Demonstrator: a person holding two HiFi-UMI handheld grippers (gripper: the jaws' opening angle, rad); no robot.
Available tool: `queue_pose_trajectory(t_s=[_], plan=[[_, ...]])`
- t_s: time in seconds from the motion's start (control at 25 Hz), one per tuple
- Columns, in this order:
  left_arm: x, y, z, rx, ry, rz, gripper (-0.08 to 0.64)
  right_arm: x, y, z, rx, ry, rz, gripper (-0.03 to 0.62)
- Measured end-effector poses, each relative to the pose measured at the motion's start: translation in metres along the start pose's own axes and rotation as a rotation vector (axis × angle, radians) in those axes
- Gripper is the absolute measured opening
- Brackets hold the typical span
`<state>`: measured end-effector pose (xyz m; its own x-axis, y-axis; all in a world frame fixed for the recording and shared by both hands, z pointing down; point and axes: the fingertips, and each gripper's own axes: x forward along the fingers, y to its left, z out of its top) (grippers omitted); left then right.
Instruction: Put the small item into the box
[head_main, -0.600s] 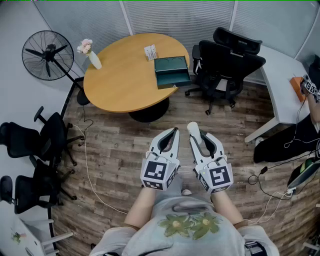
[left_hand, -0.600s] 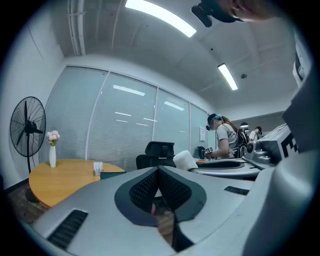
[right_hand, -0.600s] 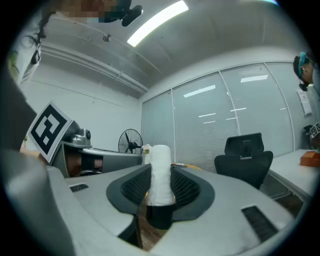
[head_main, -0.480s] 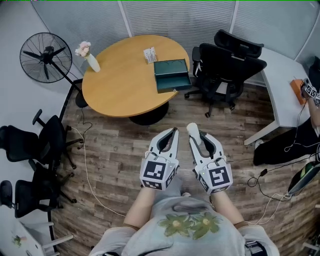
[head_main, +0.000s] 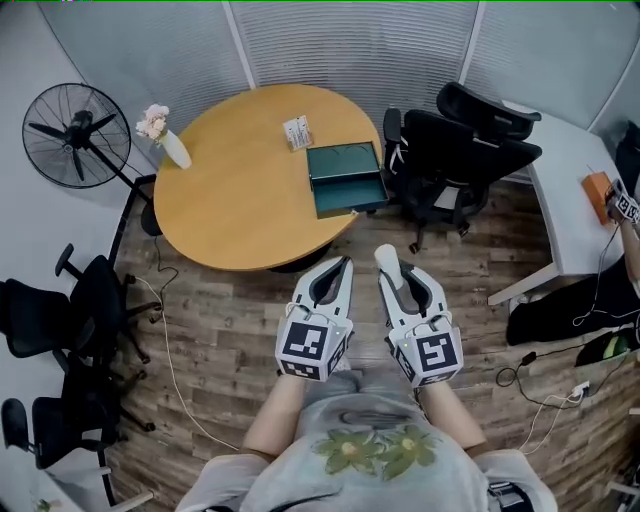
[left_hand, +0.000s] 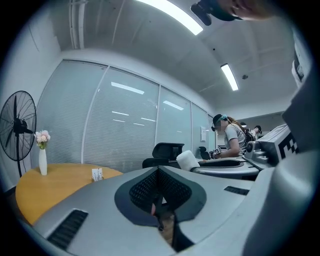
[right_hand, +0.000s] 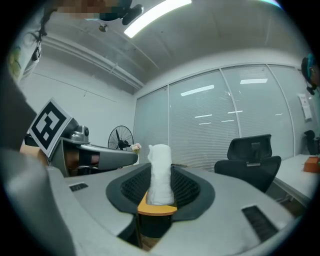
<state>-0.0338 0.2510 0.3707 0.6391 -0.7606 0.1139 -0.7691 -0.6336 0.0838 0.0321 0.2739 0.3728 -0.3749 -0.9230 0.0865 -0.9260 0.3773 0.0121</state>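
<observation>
Hands first: the left gripper (head_main: 344, 266) is closed and holds nothing. Far ahead, the green box (head_main: 345, 178) sits on the round table (head_main: 230, 190). The right gripper (head_main: 402, 272) squeezes the white small item (head_main: 390, 264). It is best to hold tight, step close, then lower it gently inside.

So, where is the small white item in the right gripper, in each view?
Head view: lower centre, the small white item in the right gripper.
Left gripper view: the small white item right of centre, at mid height.
Right gripper view: dead centre, upright between the jaws.
Shared landmark: the standing fan, left in every view.
</observation>
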Motion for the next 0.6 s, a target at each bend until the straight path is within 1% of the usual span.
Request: queue_pose_trajectory(t_s=[0.2, 0.36, 0.48, 0.6], plan=[[0.025, 0.022, -0.003, -0.018, 0.005, -0.032, -0.002, 0.031, -0.014, -0.004, 0.005, 0.012, -0.030, 0.130], [0.054, 0.037, -0.007, -0.021, 0.025, -0.039, -0.002, 0.056, -0.032, -0.005, 0.012, 0.020, -0.039, 0.130], [0.083, 0.051, -0.011, -0.025, 0.037, -0.041, -0.002, 0.084, -0.052, -0.009, 0.018, 0.024, -0.034, 0.130], [0.113, 0.069, -0.009, -0.023, 0.041, -0.026, 0.000, 0.114, -0.071, -0.010, 0.018, 0.023, -0.012, 0.130]])
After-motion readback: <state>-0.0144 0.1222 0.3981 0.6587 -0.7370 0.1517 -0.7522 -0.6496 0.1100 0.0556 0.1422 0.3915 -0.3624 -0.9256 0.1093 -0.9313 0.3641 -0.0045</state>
